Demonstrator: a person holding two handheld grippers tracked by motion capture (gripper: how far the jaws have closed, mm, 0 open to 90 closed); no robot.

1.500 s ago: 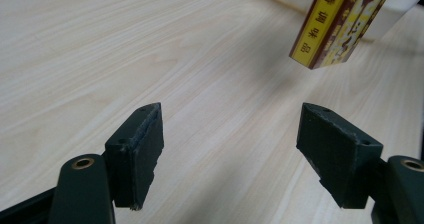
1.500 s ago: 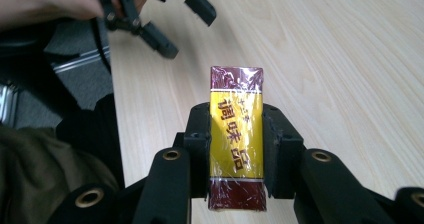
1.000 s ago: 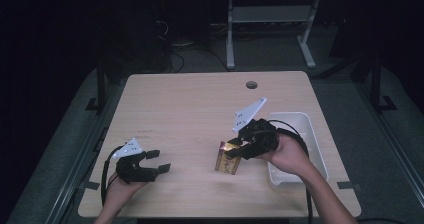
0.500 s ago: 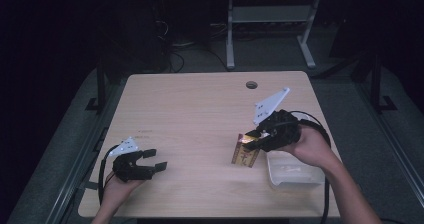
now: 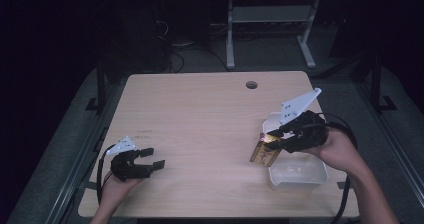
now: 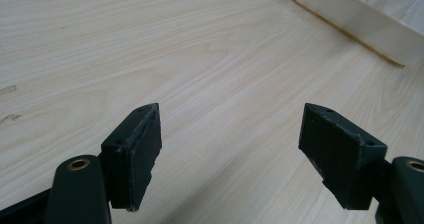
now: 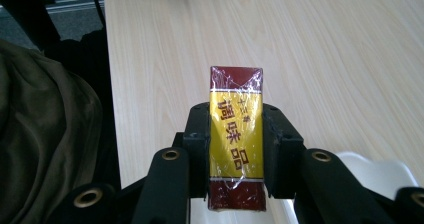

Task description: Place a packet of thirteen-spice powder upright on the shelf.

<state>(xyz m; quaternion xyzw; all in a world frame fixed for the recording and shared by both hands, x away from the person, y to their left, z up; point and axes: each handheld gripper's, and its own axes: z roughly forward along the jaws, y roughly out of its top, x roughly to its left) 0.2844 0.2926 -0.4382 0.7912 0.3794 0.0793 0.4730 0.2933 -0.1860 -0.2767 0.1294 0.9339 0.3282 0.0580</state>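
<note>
From the high view, the right gripper [image 5: 274, 140] sits over the right side of the counter [image 5: 200, 124], clamped on a box [image 5: 264, 153] that hangs tilted at the left rim of a white tub [image 5: 298, 175]; whether the box's lower end touches the counter is hard to say from up here. Over at the near left corner the left gripper [image 5: 154, 159] rests low, jaws apart, nothing between them, well away from the box. Now the left gripper view: its two pads [image 6: 136, 151] stand wide over bare wood grain, and the tub [image 6: 360, 21] shows at the top right corner, far off. On to the right gripper view: the box [image 7: 236, 149], yellow in the middle with dark red ends and wrapped in clear film, stands squeezed between the two pads [image 7: 199, 149], which press on its long sides; the tub's rim [image 7: 375, 171] peeks out just below and behind the gripper, the counter stretching ahead.
</note>
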